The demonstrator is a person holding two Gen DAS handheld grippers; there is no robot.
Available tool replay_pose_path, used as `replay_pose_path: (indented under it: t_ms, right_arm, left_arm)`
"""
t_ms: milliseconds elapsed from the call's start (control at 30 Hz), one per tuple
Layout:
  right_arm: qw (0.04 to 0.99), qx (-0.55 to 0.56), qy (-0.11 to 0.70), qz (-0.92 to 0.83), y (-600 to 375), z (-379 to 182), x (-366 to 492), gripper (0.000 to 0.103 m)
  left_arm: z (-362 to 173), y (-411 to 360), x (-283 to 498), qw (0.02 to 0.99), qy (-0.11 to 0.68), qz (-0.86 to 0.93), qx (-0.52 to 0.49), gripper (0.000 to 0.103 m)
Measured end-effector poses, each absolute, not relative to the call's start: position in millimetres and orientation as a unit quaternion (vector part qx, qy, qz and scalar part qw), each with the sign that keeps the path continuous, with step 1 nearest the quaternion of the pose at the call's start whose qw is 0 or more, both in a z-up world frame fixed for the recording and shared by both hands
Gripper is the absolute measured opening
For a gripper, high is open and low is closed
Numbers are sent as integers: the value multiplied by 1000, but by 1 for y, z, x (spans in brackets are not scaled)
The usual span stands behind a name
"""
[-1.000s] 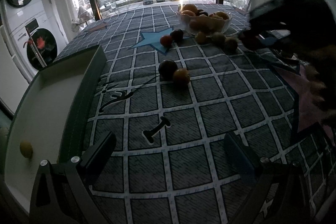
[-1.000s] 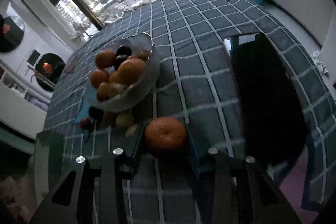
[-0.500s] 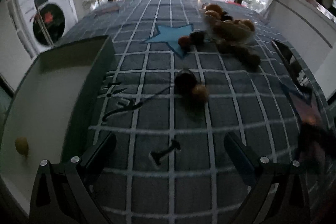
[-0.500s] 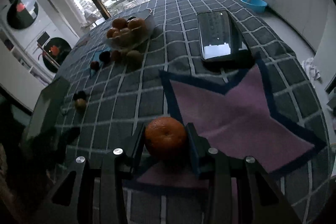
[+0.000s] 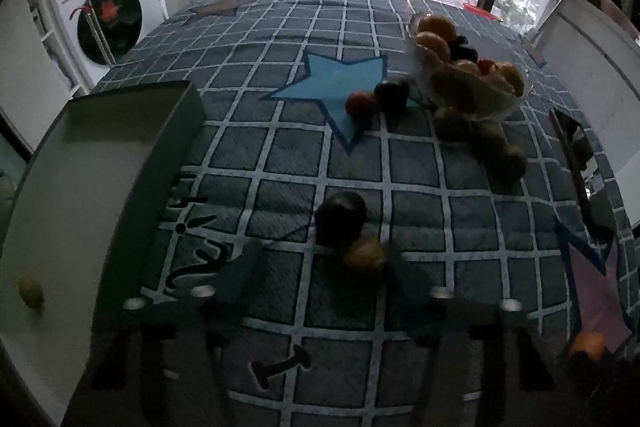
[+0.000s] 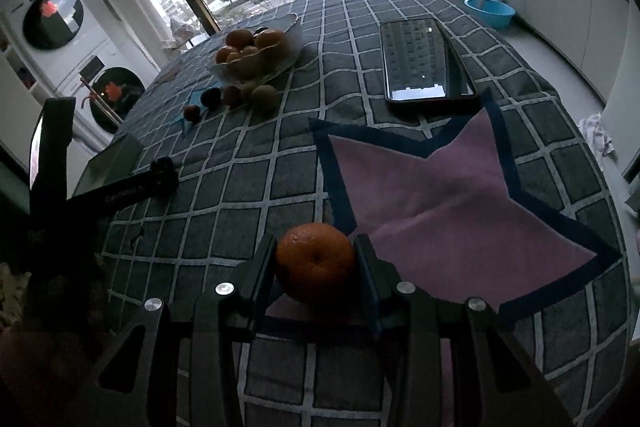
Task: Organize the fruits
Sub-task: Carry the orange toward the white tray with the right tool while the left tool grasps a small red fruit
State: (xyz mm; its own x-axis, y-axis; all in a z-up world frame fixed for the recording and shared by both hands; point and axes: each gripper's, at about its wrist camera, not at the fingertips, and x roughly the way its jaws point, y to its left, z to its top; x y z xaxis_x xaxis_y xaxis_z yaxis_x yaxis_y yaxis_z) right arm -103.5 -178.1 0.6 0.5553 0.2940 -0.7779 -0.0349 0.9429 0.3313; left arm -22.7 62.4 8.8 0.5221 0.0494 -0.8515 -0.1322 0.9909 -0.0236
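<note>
In the right wrist view my right gripper [image 6: 315,247] is shut on an orange mandarin [image 6: 316,267], held over the edge of the pink star on the cloth. The left gripper [image 5: 320,263] points down at the checked cloth, blurred, its jaws closing. A small orange-brown fruit [image 5: 364,255] lies between its tips near the right finger, not pressed. A dark plum [image 5: 340,219] sits just beyond. The green tray [image 5: 132,187] stands to the left, with one small yellow fruit [image 5: 30,291] in it. A glass bowl [image 6: 280,61] heaped with fruit stands farther back.
Loose fruit lies beside the bowl: a red one [image 5: 360,103], a dark one [image 5: 392,93] and brownish ones [image 5: 452,123]. A black phone [image 6: 424,63] lies at the right. Washing machines [image 5: 108,19] and windows stand beyond the table edge.
The left gripper moved toward the plum and small fruit, and its jaws narrowed. The right gripper carried the mandarin from the bowl to the pink star, then stayed still.
</note>
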Motion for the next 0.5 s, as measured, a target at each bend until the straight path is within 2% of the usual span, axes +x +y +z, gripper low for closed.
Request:
replay_pose_path:
  t_ms: [67,167,500]
  right_arm:
    - [870,140,463,96,-178,1,-105,43]
    - [870,137,463,98,-177,2,-110,43]
    - [869,130,466,103,-167,7,-121,43]
  left_arm:
    - [10,64,-23,871,487,46,-43,31]
    - [13,67,-29,869,491,24,-55,24]
    - [30,83,-75,880,472,-16,-48,24]
